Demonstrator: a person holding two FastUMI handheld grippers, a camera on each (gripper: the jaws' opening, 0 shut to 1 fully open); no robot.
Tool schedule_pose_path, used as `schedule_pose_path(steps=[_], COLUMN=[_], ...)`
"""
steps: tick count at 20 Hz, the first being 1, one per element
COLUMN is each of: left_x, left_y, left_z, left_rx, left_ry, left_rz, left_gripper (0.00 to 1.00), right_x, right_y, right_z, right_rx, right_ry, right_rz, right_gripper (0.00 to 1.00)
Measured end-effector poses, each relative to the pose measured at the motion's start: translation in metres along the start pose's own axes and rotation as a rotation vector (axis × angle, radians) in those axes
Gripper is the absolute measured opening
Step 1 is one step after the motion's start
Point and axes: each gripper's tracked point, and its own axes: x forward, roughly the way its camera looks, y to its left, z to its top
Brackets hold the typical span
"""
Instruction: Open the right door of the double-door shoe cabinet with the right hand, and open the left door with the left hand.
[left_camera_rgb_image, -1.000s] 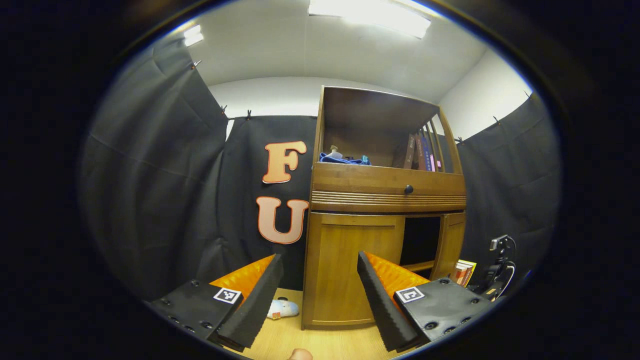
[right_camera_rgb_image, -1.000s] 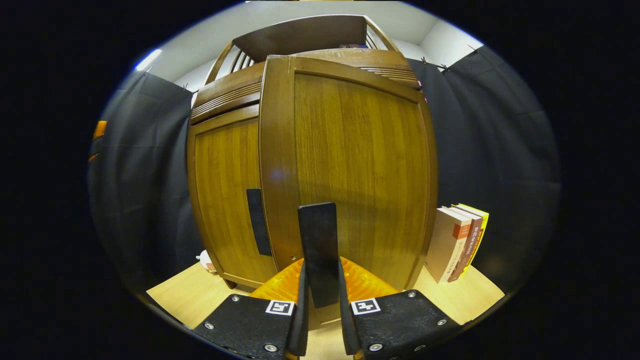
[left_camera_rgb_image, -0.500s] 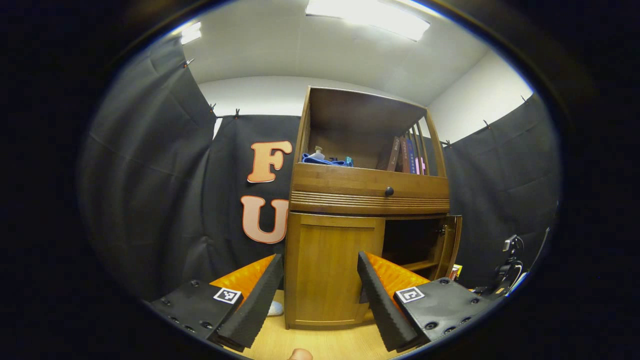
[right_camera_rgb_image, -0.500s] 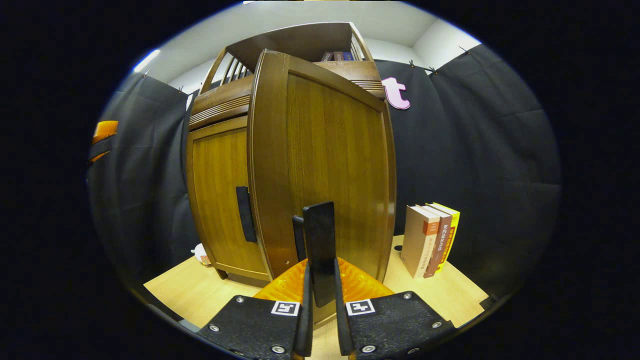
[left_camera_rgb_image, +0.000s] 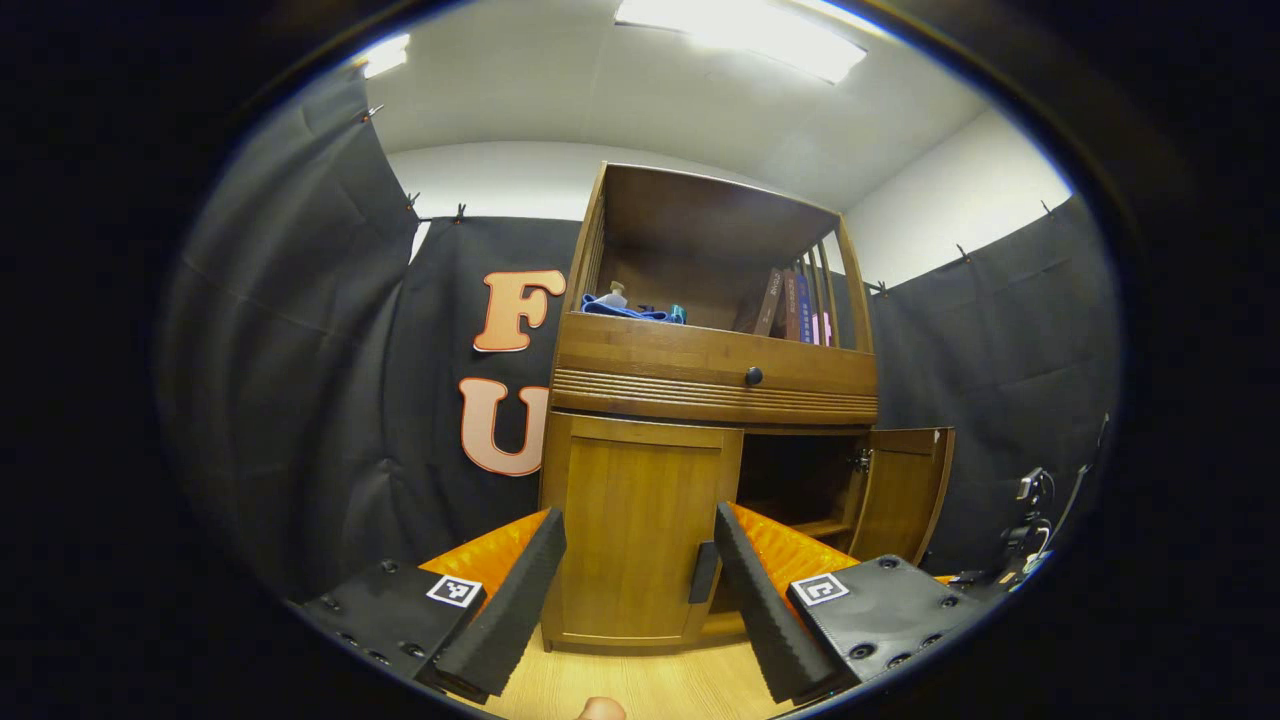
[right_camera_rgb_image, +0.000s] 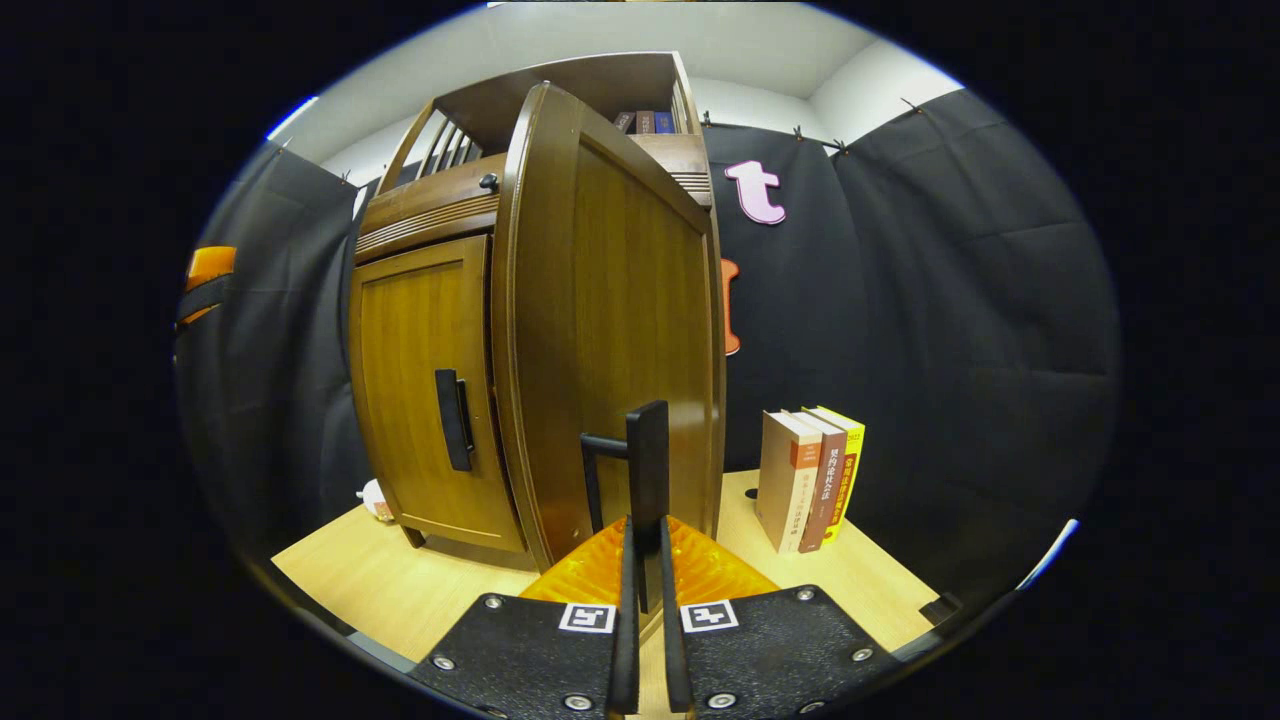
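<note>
Three upright paperback books (right_camera_rgb_image: 810, 478) stand on the pale wooden worktop (right_camera_rgb_image: 420, 590) — a small white object (right_camera_rgb_image: 374, 498) lies well apart from them.

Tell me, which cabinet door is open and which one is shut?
The right door is open, swung out with the dark inside showing, and the right gripper is clamped on its black handle. The left door sits flat and shut.
</note>
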Motion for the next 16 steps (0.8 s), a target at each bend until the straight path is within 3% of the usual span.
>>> schedule_pose_path(steps=[16], left_x=[0.006], left_y=[-0.009], left_z=[-0.005], left_rx=[0.014], left_ry=[0.006], left_rz=[0.005], left_gripper=[0.97], right_x=[-0.011], right_y=[-0.078], right_z=[0.002], right_rx=[-0.019], right_ry=[-0.015], right_rz=[-0.037], right_gripper=[0.10])
